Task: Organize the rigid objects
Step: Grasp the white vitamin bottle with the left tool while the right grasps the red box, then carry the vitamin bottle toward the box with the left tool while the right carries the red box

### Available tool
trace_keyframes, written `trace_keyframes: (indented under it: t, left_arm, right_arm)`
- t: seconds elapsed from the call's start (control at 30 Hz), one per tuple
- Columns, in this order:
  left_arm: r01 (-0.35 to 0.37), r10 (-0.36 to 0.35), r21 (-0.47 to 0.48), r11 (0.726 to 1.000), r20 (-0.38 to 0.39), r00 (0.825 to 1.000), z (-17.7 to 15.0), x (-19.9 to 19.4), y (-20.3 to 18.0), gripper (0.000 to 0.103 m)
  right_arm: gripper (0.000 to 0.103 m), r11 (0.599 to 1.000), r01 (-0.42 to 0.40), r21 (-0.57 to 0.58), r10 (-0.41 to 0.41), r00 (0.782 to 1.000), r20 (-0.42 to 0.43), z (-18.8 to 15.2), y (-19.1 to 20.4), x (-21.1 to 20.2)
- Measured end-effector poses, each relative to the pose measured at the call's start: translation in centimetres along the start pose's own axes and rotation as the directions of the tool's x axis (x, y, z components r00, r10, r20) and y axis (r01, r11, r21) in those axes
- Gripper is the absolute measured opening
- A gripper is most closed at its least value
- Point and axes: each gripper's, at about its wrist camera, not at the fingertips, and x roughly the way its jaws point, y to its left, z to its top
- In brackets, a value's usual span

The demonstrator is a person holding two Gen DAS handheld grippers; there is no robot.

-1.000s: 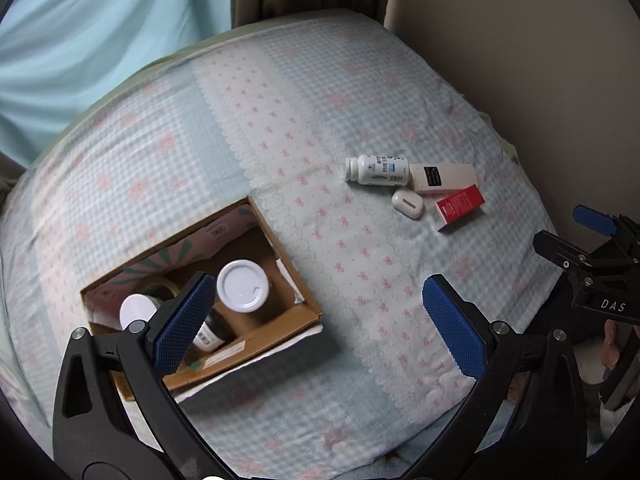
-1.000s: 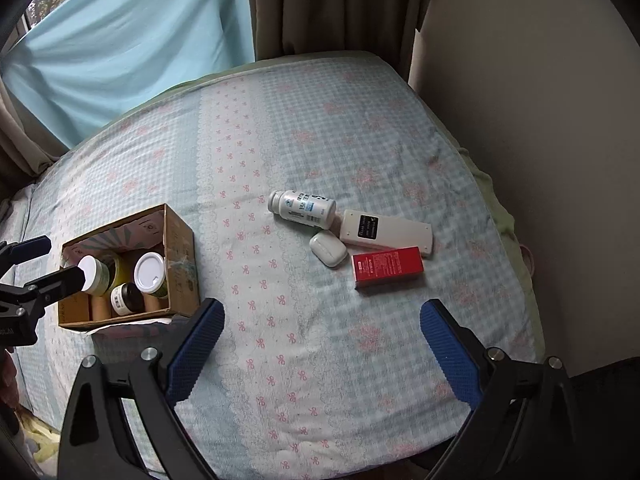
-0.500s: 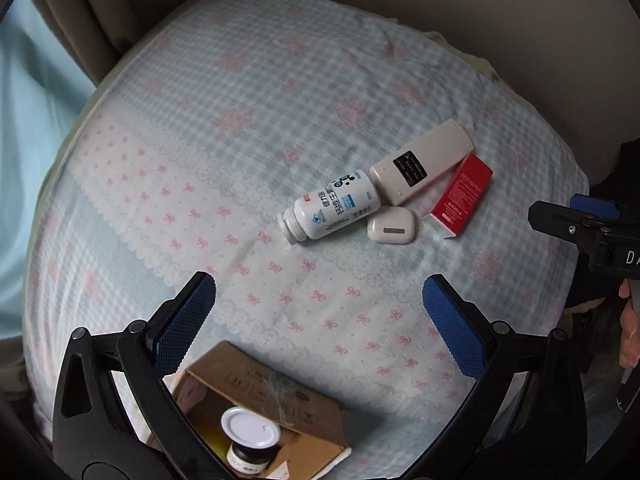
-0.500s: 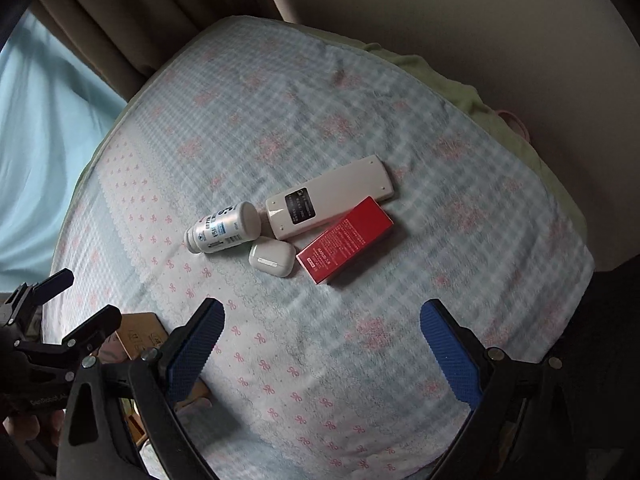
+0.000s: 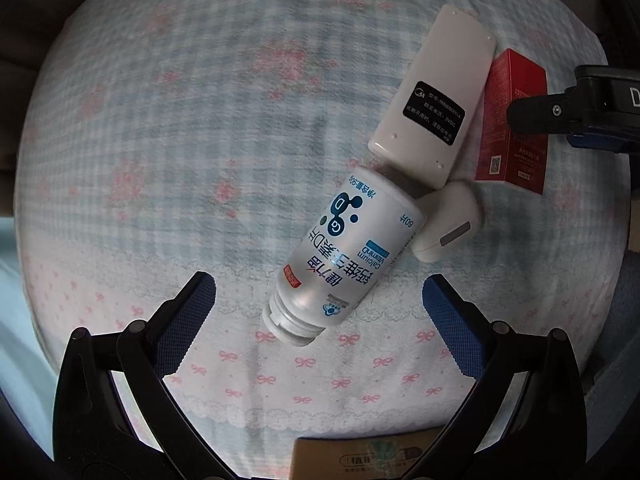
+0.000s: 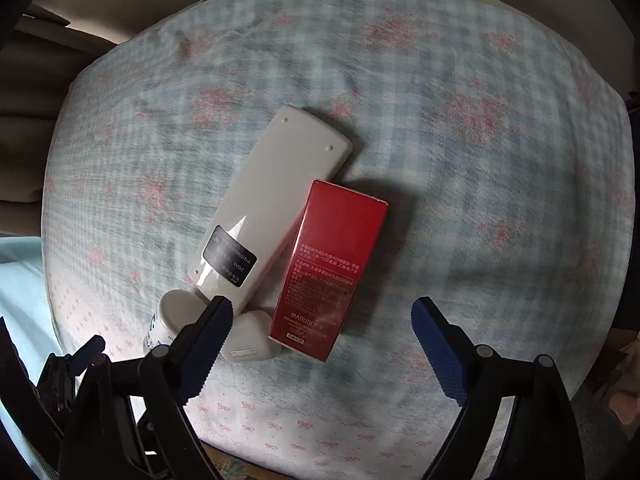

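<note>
Directly between the left tool's (image 5: 319, 302) spread blue pads: white bottle (image 5: 349, 247).

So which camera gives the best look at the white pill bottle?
The left wrist view: the bottle lies whole, label and cap clear. In the right wrist view a gripper finger hides most of it; only its base end and a sliver of label show.

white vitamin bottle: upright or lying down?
Lying down: the white vitamin bottle rests on its side on the bedspread, cap end nearest the camera.
</note>
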Motion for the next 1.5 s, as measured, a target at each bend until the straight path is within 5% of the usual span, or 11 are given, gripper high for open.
trace_keyframes:
  t: [0.2,0.33,0.47,0.6,1.07,1.5]
  left_arm:
    - [0.022,-0.014,0.137,0.990,-0.060,0.998,1.1,2.9,-1.2,0.095]
    - [0.040,-0.023,0.200,0.979,-0.086,0.996,1.7,4.0,-2.0,0.071]
    - [0.035,-0.014,0.243,0.969,-0.089,0.996,1.9,4.2,-2.9,0.060]
    - [0.004,0.020,0.252,0.968,-0.092,0.996,2.3,4.3,-3.8,0.054]
    - [0.014,0.000,0.194,0.981,-0.074,0.997,1.6,1.9,-3.5,0.051]
    - [0.105,-0.106,-0.104,0.989,0.001,0.994,-3.9,-5.5,-1.5,0.047]
  right_arm:
    - [0.080,0.990,-0.010,0.138,0.015,0.999,-0.040,0.6,-1.1,2.0]
    - [0.070,0.975,-0.005,0.223,0.020,0.998,-0.065,1.0,-1.8,3.0]
    - [0.055,0.961,-0.003,0.275,0.029,0.995,-0.093,1.2,-2.4,3.8]
    - [0.054,0.945,-0.011,0.326,0.046,0.994,-0.100,1.1,-2.8,4.0]
    - [0.040,0.928,-0.074,0.366,0.121,0.987,-0.107,0.8,-4.8,2.4]
    - [0.040,0.963,-0.141,0.230,0.165,0.982,-0.088,-0.8,-6.5,-3.7]
